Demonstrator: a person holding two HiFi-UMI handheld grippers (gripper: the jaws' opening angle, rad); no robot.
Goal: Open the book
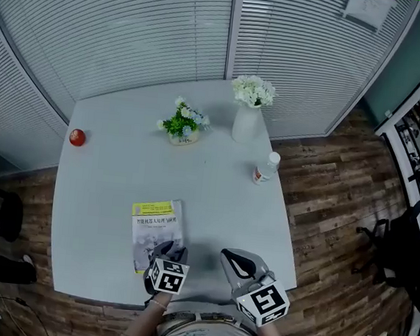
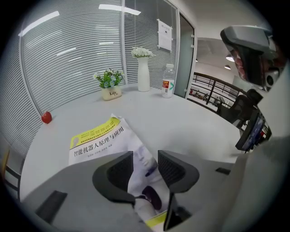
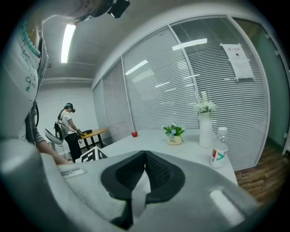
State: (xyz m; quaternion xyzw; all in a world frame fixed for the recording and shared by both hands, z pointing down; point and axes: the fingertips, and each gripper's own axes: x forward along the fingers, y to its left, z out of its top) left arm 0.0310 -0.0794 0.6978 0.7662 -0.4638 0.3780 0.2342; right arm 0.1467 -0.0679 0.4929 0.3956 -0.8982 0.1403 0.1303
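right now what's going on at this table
A person holds a gripper in each hand. The left gripper is poised over the near right corner of a closed book lying on the white table, its fingers apart and not pinching the cover. The right gripper hangs beside it, fingers together and empty. The book is not yet opened.

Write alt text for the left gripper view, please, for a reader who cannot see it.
The left tongs hover open over the near corner of a book on a white table. Beyond stand a potted plant, vase and bottle.
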